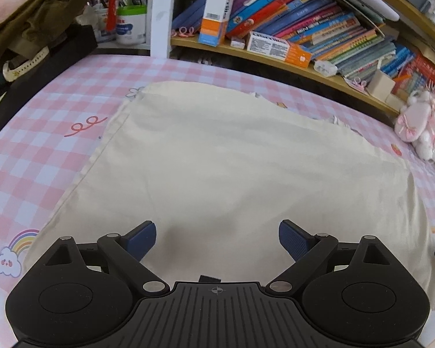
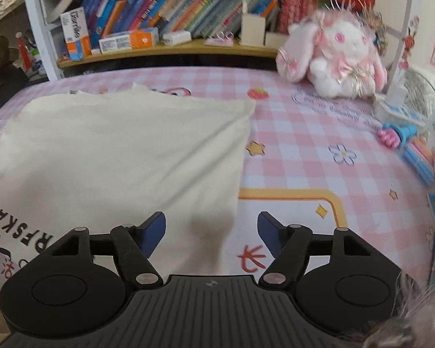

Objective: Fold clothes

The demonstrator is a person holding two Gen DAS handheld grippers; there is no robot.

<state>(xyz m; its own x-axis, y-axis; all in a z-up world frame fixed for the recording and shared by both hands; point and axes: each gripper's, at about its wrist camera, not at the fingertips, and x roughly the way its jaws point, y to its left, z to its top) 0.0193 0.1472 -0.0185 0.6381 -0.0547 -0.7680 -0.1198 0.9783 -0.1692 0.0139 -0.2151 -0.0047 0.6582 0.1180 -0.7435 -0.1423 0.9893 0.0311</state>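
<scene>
Left claw [image 1: 216,239]: jaws spread wide, nothing between the blue pads, held low over the near part of the cream garment [image 1: 232,168]. Right claw [image 2: 211,232]: jaws likewise wide apart and empty, straddling the garment's right edge, one pad over cloth and the other over the bed sheet [image 2: 319,156].

The garment lies spread on the pink checked sheet, mostly smooth, with shallow diagonal creases. Dark printed lettering [image 2: 17,232] shows at the near left in the right wrist view. A stitched hem runs along the left edge in the left wrist view. Whether the cloth is a single layer or already doubled cannot be told; the flat panel fits either a garment laid out for folding or one partly folded and smoothed.

Risks, judged from this position:
- A claw that closes on the edge may pinch the sheet with the cloth, because both lie flush.
- A grasp on one layer only would drag the panel askew and deepen the creases.
- Uneven lift between the two claws would skew any fold line.

Beyond the garment, a plush rabbit [image 2: 336,55] sits at the far right of the bed, well apart. A bookshelf [image 1: 290,32] stands behind the bed.
</scene>
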